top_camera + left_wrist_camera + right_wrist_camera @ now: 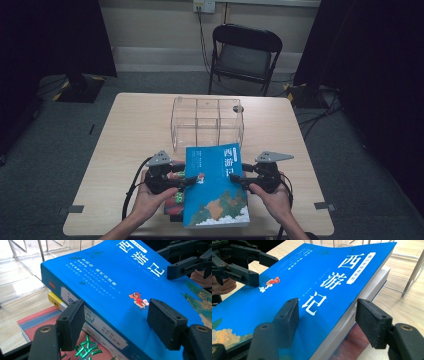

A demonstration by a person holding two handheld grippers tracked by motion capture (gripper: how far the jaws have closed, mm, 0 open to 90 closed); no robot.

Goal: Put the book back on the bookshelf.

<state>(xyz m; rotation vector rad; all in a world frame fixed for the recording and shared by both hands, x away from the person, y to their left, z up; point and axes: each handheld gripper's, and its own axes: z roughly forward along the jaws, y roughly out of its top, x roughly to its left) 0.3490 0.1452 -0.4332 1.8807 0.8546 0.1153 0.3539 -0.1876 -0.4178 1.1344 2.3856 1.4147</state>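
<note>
— Two hands come in from six o'clock, one at each side edge of the blue book (217,185)?
— Yes. The left gripper (189,181) straddles the spine edge at nine o'clock, the right gripper (239,179) the page edge at three; whether the pads press, I cannot tell.
— How many books?
— Three stacked near the table (130,130) front edge, one clear organizer (207,122) at twelve.

Light wooden table (130,130), rounded corners, standing on grey carpet. On it: clear plastic box (207,123) with dividers, toward the far middle; a red book (32,326) lying flat at the near edge, bottom of a stack, just beside the box.
</note>
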